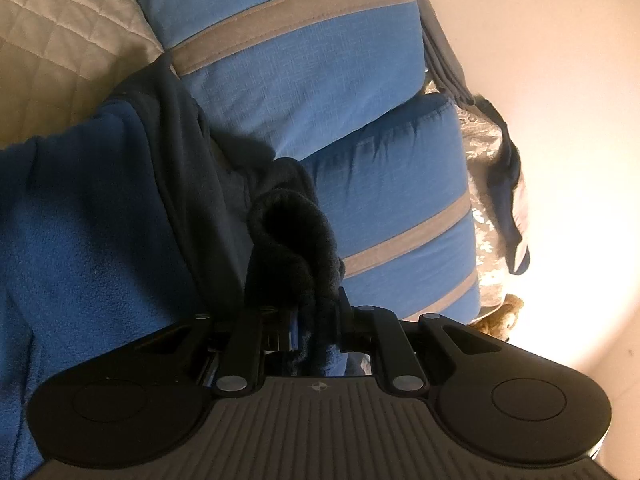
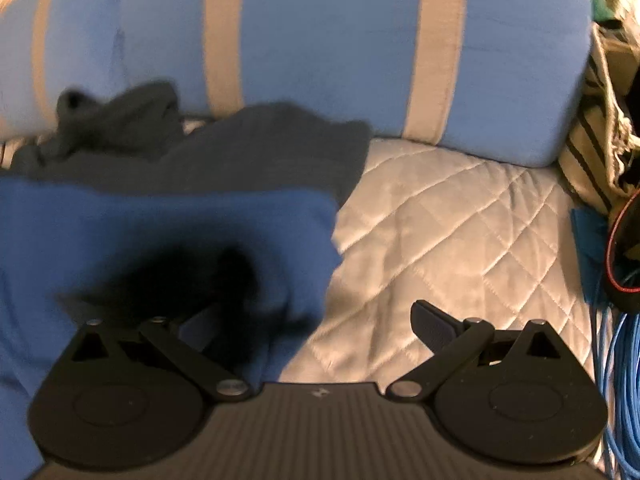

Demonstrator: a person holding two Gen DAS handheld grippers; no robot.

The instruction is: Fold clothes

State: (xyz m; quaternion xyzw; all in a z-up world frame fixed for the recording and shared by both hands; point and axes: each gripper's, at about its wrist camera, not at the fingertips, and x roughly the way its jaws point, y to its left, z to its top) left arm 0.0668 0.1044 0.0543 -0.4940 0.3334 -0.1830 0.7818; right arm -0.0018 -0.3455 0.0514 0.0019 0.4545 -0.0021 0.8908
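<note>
Left claw [image 1: 316,320]: at lower centre of the left wrist view, drawn together and clamped on a bunched fold of the dark fleece garment [image 1: 288,240], which rises in a hump just above the fingers.
Right claw [image 2: 320,320]: fingers spread wide apart in the lower part of the right wrist view; the right finger [image 2: 434,326] shows clearly over the quilt, the left one is lost in blur and shadow against the blue cloth. Nothing sits between them.
Blue fleece [image 2: 168,232]: spread across the left half of the right wrist view, lying on the quilted cover [image 2: 440,216]; in the left wrist view it fills the lower left.
Dark garment, far part: a grey-black heap in the right wrist view's upper left, beyond the blue fleece and against the cushions.
Cushions [image 1: 304,60]: light blue with beige stripes, across the top of both views.
Blue cables [image 2: 618,380]: bundled at the right edge of the right wrist view.
</note>
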